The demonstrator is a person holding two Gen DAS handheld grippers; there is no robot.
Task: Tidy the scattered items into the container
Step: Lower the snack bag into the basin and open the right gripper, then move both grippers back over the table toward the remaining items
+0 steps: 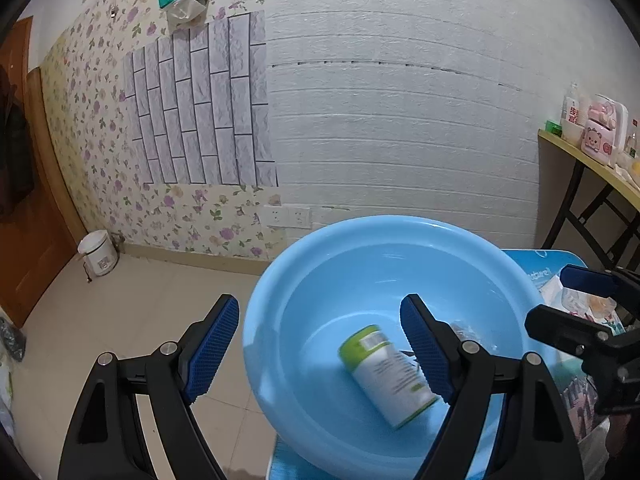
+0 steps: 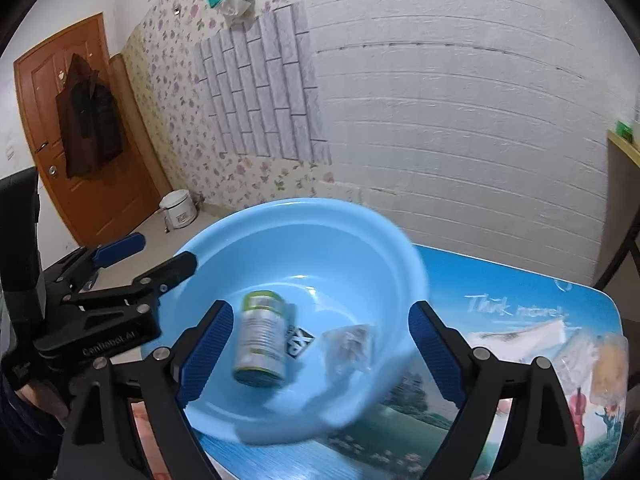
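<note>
Below, green-capped bottle (image 2: 260, 340) on its side in blue basin (image 2: 360, 240), between wide-open, empty right claw (image 2: 320, 356) fingers.

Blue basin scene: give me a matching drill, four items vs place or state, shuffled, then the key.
Items:
1. green-and-white bottle
2. clear plastic packet
3. rice cooker
4. left gripper

Place or state:
A. on the floor by the door
B. open, holding nothing
C. lying on its side in the blue basin
D. crumpled in the basin, right of the bottle

Pairs: 1-C, 2-D, 3-A, 4-B

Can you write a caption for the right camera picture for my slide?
Open right gripper hovers over round blue plastic basin holding a green-and-white canister.
</note>
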